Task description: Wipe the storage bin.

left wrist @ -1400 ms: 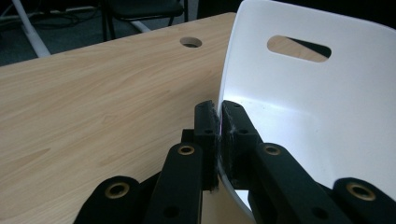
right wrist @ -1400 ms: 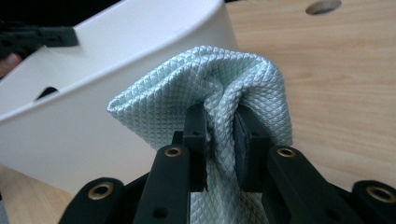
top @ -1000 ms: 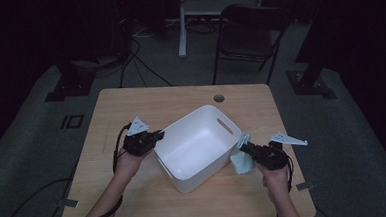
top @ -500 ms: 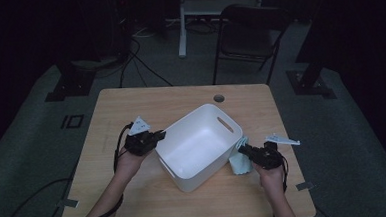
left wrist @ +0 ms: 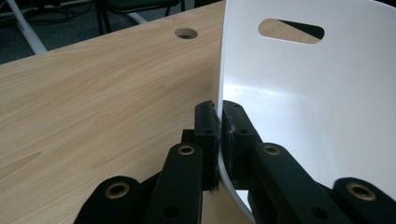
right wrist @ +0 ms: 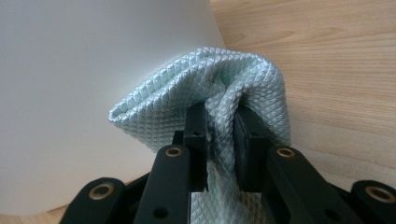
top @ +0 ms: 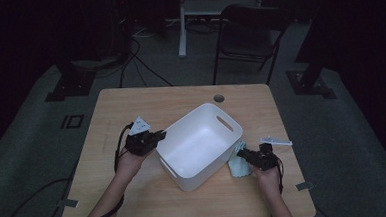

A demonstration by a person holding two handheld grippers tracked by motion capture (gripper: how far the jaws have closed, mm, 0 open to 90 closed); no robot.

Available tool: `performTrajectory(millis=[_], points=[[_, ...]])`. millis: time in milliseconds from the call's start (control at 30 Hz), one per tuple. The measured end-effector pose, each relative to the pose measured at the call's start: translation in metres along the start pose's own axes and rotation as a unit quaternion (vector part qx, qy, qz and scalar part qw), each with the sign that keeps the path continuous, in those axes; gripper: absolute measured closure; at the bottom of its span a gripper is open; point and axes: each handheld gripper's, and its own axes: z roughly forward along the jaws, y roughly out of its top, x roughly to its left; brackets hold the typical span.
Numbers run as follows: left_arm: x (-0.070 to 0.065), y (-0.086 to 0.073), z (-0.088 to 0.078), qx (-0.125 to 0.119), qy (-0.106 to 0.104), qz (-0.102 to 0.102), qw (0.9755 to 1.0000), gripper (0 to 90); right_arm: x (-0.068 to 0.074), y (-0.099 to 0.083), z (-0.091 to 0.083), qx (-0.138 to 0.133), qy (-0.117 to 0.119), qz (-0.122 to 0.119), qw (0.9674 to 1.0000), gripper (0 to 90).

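Note:
A white plastic basket (top: 199,143) with slot handles sits tilted across the middle of the wooden table (top: 131,109). My left gripper (top: 158,135) is shut on the basket's left rim; in the left gripper view its pads pinch the thin white wall (left wrist: 299,93). My right gripper (top: 241,155) is at the basket's right side, shut on a pale mint quilted cloth (top: 236,164). The right gripper view has the cloth (right wrist: 205,88) bunched between the pads (right wrist: 196,126) and pressed against the basket's outer wall (right wrist: 70,84).
A round cable hole (top: 219,97) lies near the table's far edge. Beyond the table stand a dark folding chair (top: 250,35) and a white stand (top: 181,24). Cables run across the floor (top: 133,66) on the left.
My right gripper has sunk toward the table with the cloth, staying beside the basket's right wall. The left gripper has kept its grip on the rim without moving.

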Motion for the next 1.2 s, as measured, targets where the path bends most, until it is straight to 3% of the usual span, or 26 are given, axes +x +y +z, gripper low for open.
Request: performTrajectory(millis=[167, 333, 433, 767, 1200], points=[[0.0, 0.001, 0.0, 0.002, 0.0, -0.002, 1.0, 85.8, 0.014, 0.01, -0.015, -0.024, 0.016, -0.014, 0.9995, 77.6], [-0.001, 0.001, 0.0, 0.004, 0.001, -0.001, 1.0, 85.8, 0.038, 0.025, -0.039, -0.072, 0.054, -0.035, 0.9953, 77.6], [0.0, 0.001, 0.001, 0.003, -0.002, -0.001, 1.0, 85.8, 0.046, 0.028, -0.042, -0.077, 0.054, -0.047, 0.9945, 77.5], [0.0, 0.001, 0.001, 0.003, -0.003, 0.005, 1.0, 85.6, 0.038, 0.021, -0.03, -0.063, 0.027, -0.049, 0.9965, 77.4], [-0.001, 0.001, 0.001, 0.006, -0.002, 0.009, 0.9999, 85.5, 0.024, 0.01, -0.011, -0.033, 0.014, -0.029, 0.9989, 77.4]])
